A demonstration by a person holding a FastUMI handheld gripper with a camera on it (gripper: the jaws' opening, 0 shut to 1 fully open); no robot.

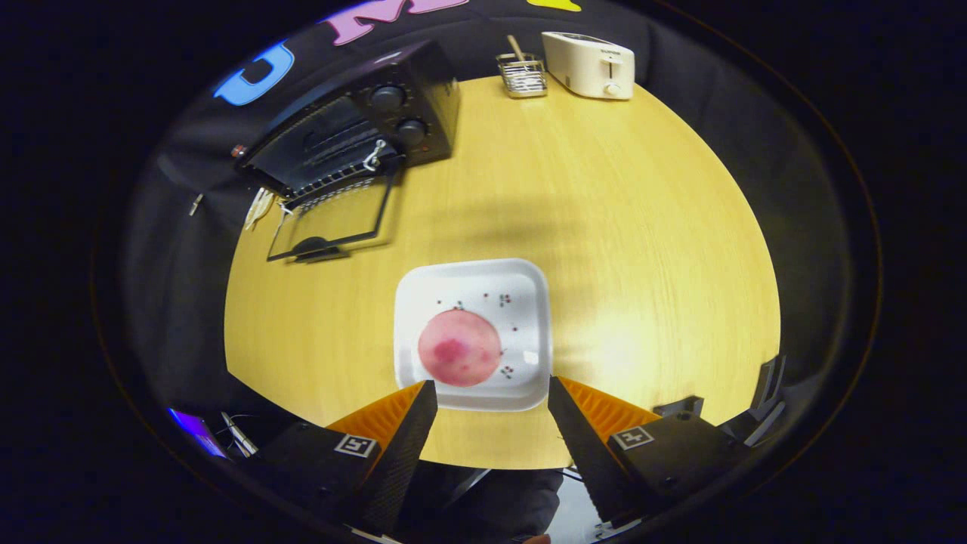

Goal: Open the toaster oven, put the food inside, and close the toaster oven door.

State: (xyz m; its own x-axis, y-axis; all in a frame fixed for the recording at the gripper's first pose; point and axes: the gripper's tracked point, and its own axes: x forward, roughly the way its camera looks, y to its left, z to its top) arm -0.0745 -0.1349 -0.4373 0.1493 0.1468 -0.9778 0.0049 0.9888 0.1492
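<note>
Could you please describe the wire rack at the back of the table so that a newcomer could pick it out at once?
Start at the black toaster oven, its door open, far beyond the open gripper. On the wooden table, look beside the oven toward the cream toaster. The wire rack stands between them: a small metal basket, the one see-through thing there.

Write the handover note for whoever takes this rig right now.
Tongs: open, empty, hovering over the near edge of the white plate.
Food: a round pink piece lies on the plate, just ahead of the fingers.
Toaster oven: at the table's far left, its glass door already dropped open.
Done: door opened.
Left: grasp the food, put it inside, close the door.
</note>
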